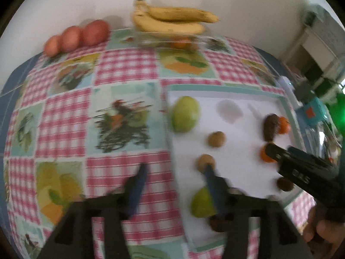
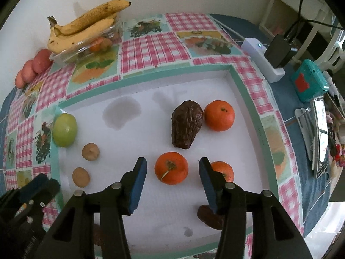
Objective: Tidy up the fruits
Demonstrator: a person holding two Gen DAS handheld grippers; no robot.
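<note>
On the white tray lie three oranges, two green fruits, two walnuts and some dates. The right tool stands open around one orange, not touching. The left tool is open, empty.

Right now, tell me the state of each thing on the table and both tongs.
Left tongs: open, empty.
Right tongs: open, astride a mandarin, not touching.
Mandarin: loose on the white tray.
Large date: lying on the tray, against another mandarin.
Bananas: resting on the clear box.
Green fruit: at the tray's left edge.
</note>
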